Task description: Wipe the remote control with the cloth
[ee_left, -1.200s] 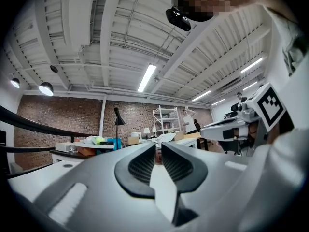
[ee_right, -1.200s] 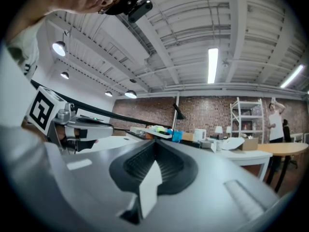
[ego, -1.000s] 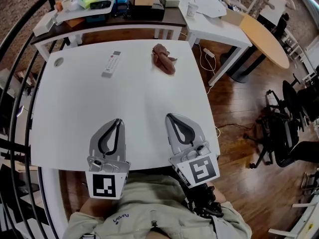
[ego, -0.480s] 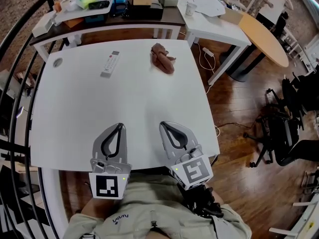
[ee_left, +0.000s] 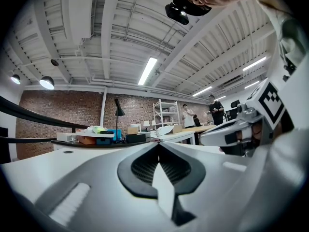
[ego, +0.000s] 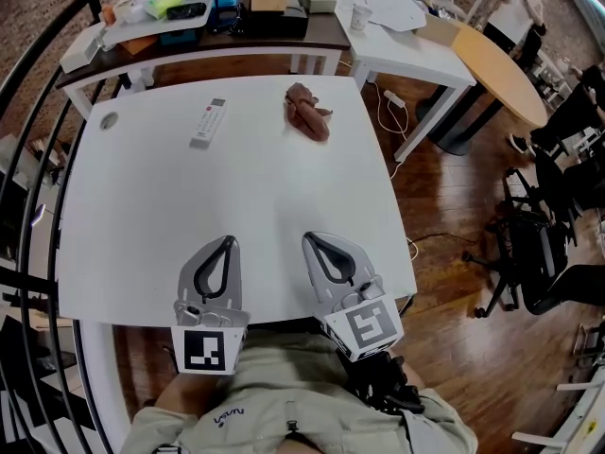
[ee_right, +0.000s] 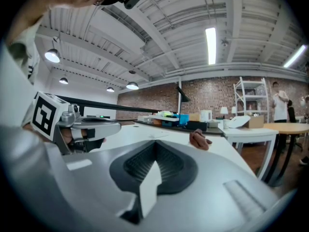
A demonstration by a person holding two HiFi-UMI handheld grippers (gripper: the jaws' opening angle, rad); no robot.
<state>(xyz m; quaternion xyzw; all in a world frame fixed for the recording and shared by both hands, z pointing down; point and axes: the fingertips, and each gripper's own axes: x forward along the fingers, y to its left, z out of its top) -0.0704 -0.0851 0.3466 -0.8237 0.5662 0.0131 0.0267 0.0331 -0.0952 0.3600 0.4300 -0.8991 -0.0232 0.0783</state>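
Note:
A white remote control [ego: 209,121] lies near the far left of the white table [ego: 142,216]. A crumpled brown cloth [ego: 306,112] lies at the far middle, and it also shows in the right gripper view as the cloth [ee_right: 199,138]. My left gripper [ego: 227,241] rests at the table's near edge, shut and empty. Beside it my right gripper [ego: 307,239] is also shut on nothing. Both sit far from the remote and the cloth. In the left gripper view the tips [ee_left: 158,144] meet; in the right gripper view the tips [ee_right: 155,142] meet too.
A dark desk [ego: 217,26] with boxes and clutter stands behind the table. A white desk [ego: 406,36] and a round wooden table [ego: 501,69] stand to the right. Office chairs [ego: 539,244] sit on the wood floor at right. People stand far back.
The right gripper has slid a little left and toward me at the table's near edge. The left gripper has barely moved. Remote and cloth lie as before.

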